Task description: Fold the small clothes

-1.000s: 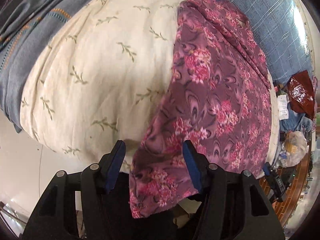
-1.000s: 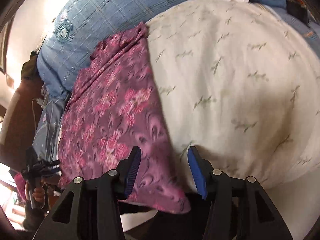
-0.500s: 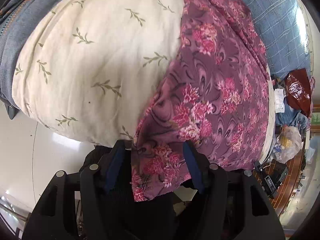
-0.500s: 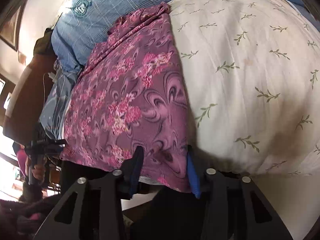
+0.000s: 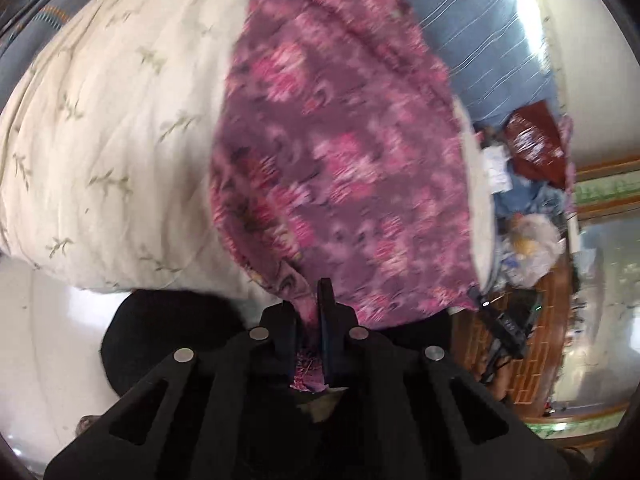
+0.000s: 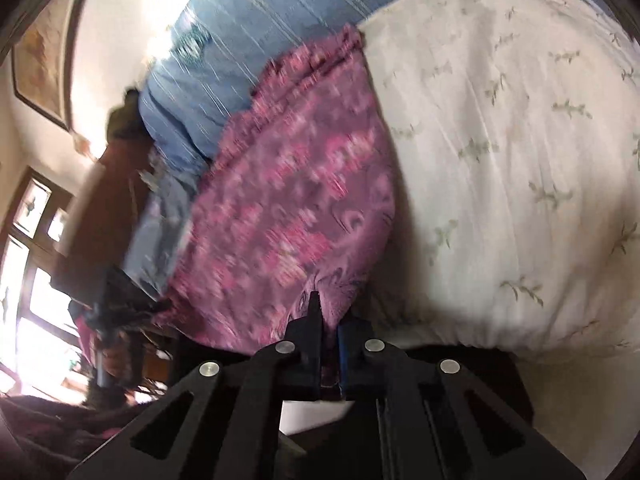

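Now my left hand-held gripper [image 5: 306,312] and right hand-held gripper [image 6: 329,332] each pinch a near corner of the purple floral garment [image 5: 344,168], spread on the cream quilt [image 5: 112,132], ready for folding.

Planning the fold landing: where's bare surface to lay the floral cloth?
Free: the cream leaf-print quilt, bare beside the floral cloth. Crowded: the blue plaid fabric borders the cloth's far side, and bags and clutter sit past the bed edge. Both hand-held grippers, left and right, grip its near edge.

Bright daylight, window glare – heavy motion blur.
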